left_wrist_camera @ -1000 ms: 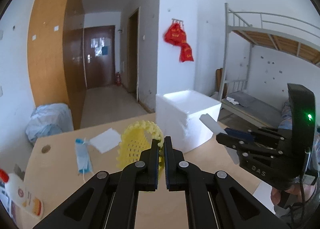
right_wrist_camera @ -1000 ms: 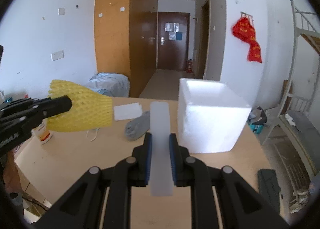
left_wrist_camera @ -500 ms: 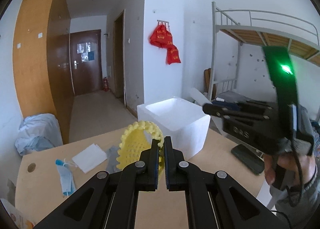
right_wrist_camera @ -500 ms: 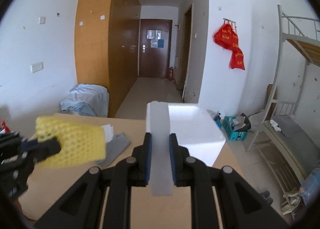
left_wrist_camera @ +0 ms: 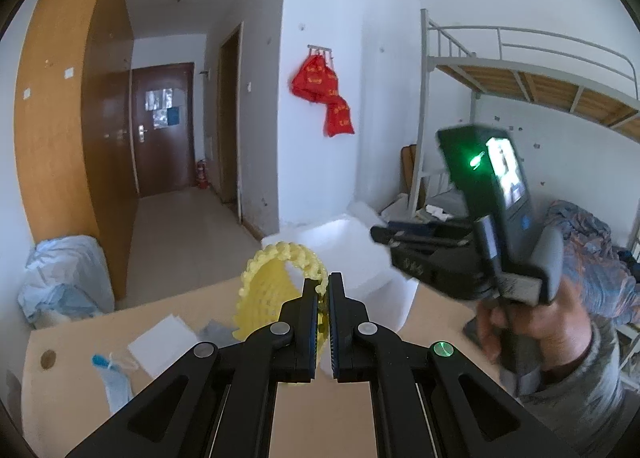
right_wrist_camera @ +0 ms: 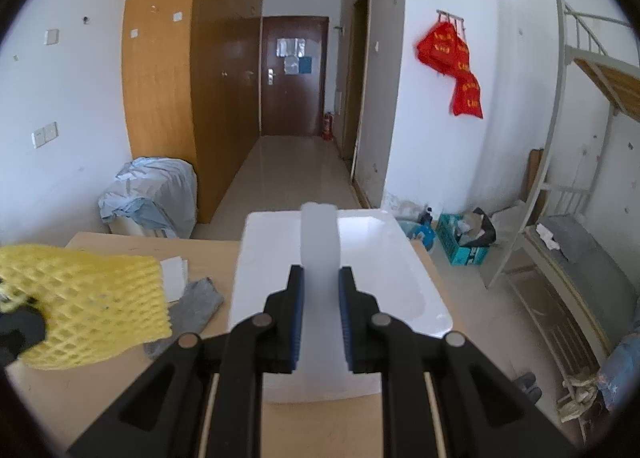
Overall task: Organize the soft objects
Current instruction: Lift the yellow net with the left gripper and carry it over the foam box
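Both grippers have moved toward the foam box (right_wrist_camera: 400,258) since a second ago: in the right view the box was off to the right, now it sits dead ahead under the strip. Grips unchanged.

Right gripper (right_wrist_camera: 319,278) is clamped on a white foam strip (right_wrist_camera: 319,242); its long axis runs along the fingers, free end pointing forward over the box's open top.

Left gripper (left_wrist_camera: 323,294) is pinched nearly closed on the rim of the yellow net (left_wrist_camera: 276,286), a tube held above the table (left_wrist_camera: 72,390), open end toward that camera.

Only the left view shows the hand (left_wrist_camera: 536,322) holding the right gripper and the mask (left_wrist_camera: 114,378). Only the right view shows the box interior, the net's side and the grey sock (right_wrist_camera: 196,306).
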Tool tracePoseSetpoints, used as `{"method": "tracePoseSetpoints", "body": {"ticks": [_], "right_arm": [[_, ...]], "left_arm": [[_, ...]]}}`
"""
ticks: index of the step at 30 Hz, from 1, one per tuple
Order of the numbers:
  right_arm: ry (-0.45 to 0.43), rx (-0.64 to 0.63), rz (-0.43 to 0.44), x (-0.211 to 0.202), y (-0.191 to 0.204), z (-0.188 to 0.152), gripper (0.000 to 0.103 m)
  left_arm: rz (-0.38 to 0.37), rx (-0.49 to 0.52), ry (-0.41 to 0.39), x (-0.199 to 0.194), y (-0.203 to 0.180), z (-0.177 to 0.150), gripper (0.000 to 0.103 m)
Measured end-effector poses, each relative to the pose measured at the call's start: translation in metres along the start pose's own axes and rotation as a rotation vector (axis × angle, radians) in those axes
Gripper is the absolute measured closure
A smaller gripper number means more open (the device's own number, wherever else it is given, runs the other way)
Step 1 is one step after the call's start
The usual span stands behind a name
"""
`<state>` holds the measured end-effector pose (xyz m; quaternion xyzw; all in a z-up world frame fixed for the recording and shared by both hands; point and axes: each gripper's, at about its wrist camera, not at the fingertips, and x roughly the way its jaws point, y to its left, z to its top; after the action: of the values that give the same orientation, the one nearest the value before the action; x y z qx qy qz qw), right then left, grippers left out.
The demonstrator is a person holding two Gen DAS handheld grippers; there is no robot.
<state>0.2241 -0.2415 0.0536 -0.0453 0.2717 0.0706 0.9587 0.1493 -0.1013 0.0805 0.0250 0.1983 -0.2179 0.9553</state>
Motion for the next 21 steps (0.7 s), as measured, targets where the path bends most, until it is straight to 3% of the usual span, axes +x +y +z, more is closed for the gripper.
{"method": "tracePoseSetpoints", "body": {"ticks": [7,21], "right_arm": [[0.064,0.047,0.003,0.024,-0.016,0.000,0.083],[0.106,0.065,0.025,0.046,-0.024,0.015,0.083]], "left_arm": [[-0.027,0.053,-0.004,0.026,-0.018,0.018,0.098],[-0.032,0.041,0.017,0.050,-0.019,0.021,0.098]]}}
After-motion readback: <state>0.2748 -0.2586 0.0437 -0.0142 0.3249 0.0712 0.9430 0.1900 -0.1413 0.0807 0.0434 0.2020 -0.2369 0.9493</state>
